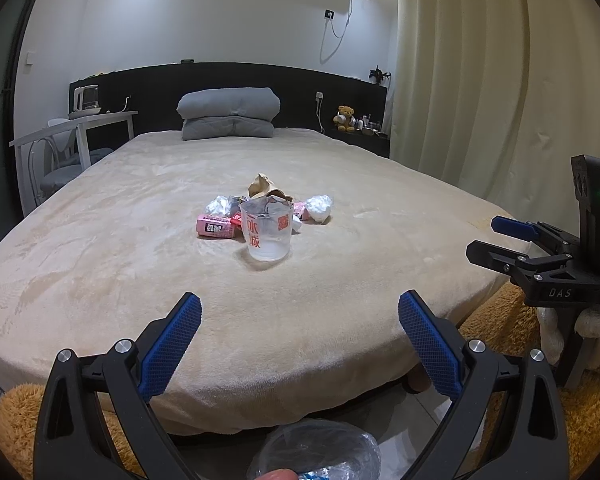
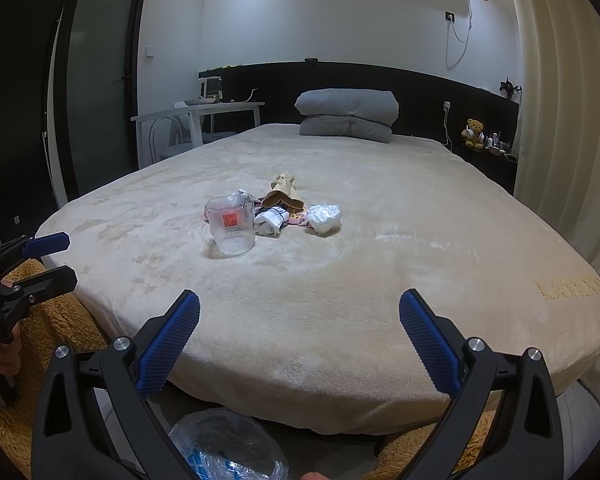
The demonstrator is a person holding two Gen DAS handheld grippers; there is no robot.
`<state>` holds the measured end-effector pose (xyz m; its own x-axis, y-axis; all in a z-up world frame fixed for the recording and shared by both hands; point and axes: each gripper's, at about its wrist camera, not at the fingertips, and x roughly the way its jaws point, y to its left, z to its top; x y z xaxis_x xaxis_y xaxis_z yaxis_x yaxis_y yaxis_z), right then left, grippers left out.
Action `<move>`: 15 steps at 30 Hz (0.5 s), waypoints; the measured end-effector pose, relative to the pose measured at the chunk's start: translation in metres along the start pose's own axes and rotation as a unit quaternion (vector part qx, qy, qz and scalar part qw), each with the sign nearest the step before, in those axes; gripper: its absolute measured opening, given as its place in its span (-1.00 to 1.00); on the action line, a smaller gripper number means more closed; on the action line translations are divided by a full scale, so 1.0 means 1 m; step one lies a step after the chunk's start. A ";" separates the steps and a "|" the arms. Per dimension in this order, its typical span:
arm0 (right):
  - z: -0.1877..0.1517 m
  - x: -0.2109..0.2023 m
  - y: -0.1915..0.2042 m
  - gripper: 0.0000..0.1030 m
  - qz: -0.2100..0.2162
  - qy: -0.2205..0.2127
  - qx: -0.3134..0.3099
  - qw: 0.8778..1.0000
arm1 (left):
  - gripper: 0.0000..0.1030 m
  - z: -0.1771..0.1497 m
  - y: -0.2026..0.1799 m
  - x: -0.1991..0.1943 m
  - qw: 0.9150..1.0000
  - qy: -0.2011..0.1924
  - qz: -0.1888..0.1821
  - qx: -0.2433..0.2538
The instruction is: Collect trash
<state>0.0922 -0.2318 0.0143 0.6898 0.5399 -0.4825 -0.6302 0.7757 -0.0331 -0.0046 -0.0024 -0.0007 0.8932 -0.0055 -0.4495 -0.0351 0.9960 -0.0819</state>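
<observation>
Bedroom scene: a wide bed under a plush beige blanket [image 1: 120, 240] fills both views, with folded grey bedding [image 1: 229, 114] by the black headboard [image 1: 148, 84] and cream curtains [image 1: 480, 80] at right. Mid-frame sits the trash: a clear plastic cup with red print [image 1: 265, 230], a pink carton [image 1: 215, 227], crumpled white wrappers [image 1: 319, 208] and brown paper [image 1: 263, 186]. Left gripper [image 1: 300, 320] and right gripper [image 2: 300, 318] hover at the lower edge, spread wide, holding nothing.

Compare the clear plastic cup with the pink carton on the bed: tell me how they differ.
The clear plastic cup stands upright; the pink carton lies on its side. The cup is see-through with red print; the carton is opaque pink. The cup sits nearest the grippers; the carton lies behind it to the left. Both rest on the beige blanket in the trash pile.
</observation>
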 end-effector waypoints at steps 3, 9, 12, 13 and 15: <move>0.000 0.000 0.000 0.92 0.000 0.001 0.000 1.000 | 0.88 0.000 -0.001 0.000 1.000 0.000 0.000 0.001; 0.000 -0.001 0.000 0.92 0.000 0.000 -0.001 1.000 | 0.88 0.000 -0.001 0.000 1.000 0.001 -0.001 0.001; 0.000 -0.001 0.000 0.92 0.000 0.000 -0.001 1.000 | 0.88 0.000 -0.001 0.000 1.000 0.001 0.000 0.001; -0.001 0.000 0.001 0.92 -0.001 0.000 -0.002 1.000 | 0.88 0.000 -0.001 0.000 1.000 0.001 0.000 0.001; -0.001 0.000 0.000 0.92 0.000 0.000 -0.002 1.000 | 0.88 0.000 -0.001 0.000 1.000 0.000 0.000 0.000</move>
<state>0.0915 -0.2326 0.0135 0.6898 0.5398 -0.4825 -0.6314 0.7747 -0.0360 -0.0045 -0.0032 -0.0005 0.8928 -0.0057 -0.4503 -0.0349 0.9960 -0.0817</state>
